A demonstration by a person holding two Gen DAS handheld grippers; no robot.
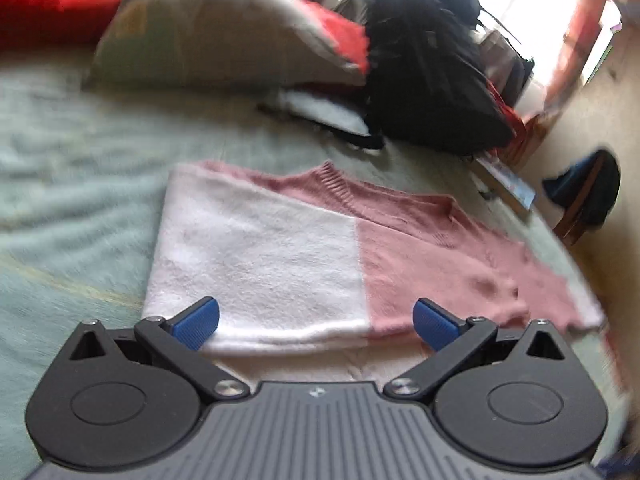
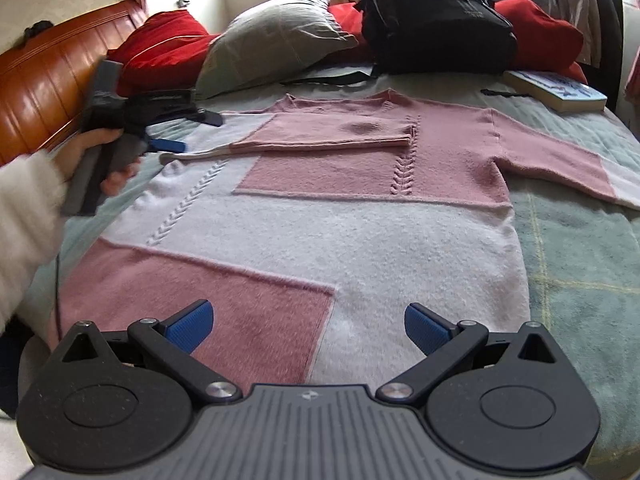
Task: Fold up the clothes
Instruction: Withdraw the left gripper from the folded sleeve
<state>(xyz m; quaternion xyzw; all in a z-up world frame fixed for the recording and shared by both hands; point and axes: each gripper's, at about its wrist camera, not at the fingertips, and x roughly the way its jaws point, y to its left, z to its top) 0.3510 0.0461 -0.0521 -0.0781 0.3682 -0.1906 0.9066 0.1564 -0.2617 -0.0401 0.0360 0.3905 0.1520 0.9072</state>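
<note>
The pink-and-white sweater [image 2: 320,208] lies flat on the bed [image 2: 580,264], one sleeve folded across the chest, the other outstretched. The left gripper [image 2: 188,132] and the right gripper [image 2: 309,326] both stand apart, holding nothing. Risk: the fuzzy knit may bunch or drag, undoing the laid sleeve [image 2: 332,134].

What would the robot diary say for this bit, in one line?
step: folding sweater | one sleeve folded across chest | left gripper open | right gripper open
</note>
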